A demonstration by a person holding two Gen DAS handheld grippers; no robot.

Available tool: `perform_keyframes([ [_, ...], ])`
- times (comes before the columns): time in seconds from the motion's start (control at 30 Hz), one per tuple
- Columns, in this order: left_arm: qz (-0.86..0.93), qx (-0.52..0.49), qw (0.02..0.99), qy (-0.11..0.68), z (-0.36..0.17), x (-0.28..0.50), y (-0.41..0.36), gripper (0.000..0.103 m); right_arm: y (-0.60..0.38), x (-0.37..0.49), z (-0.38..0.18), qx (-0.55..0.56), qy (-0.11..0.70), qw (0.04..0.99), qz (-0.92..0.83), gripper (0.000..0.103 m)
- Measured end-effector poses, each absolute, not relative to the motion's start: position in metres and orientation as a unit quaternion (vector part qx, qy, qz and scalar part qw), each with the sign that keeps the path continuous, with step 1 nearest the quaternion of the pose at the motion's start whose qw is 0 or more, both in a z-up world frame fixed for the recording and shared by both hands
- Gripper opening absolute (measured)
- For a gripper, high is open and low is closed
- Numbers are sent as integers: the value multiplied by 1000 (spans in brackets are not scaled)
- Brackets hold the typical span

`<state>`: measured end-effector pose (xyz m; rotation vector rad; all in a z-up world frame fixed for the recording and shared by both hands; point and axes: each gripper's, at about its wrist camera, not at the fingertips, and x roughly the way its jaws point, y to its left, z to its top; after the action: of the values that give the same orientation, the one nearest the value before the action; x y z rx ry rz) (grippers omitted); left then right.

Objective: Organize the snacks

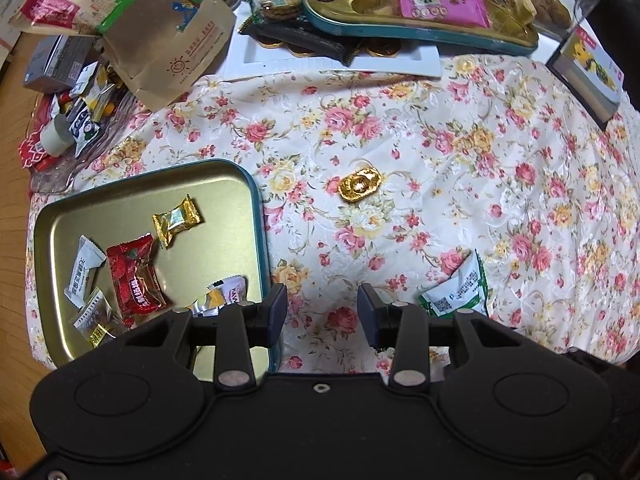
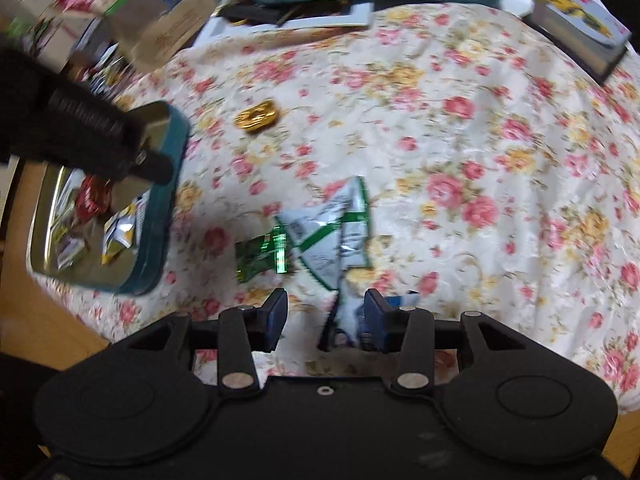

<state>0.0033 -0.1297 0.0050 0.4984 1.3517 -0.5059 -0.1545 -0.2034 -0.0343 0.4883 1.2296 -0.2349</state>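
A teal-rimmed gold tin sits at the left on the floral cloth and holds several wrapped candies, among them a red one and a gold one. A gold ingot candy lies on the cloth beyond my left gripper, which is open and empty beside the tin's right rim. A green-and-white packet lies just ahead of my right gripper, which is open, with a packet corner between its fingers. The tin, the ingot and the left gripper's body also show in the right wrist view.
A second gold tin heaped with snacks rests on a white tray at the back. A brown paper bag and loose packets crowd the back left. A box stands at the back right. The right wrist view is blurred.
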Motion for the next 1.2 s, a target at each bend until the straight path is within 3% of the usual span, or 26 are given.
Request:
perform_keyframes([
  [0.3,-226,199,727,617,12,14,-122,49,-196,-128,-59,92,567,809,-129,42],
  [0.53,-233,194,727,616,15,14,-120,49,-271,-131,-67,172,548,780,-248,44],
  [0.83,-228,143,731,627,6,32,-129,48,-300,-149,-31,338,492,768,-232,46],
  [1.2,-226,123,748,612,-31,45,-162,48,-309,-162,15,363,451,775,-254,46],
])
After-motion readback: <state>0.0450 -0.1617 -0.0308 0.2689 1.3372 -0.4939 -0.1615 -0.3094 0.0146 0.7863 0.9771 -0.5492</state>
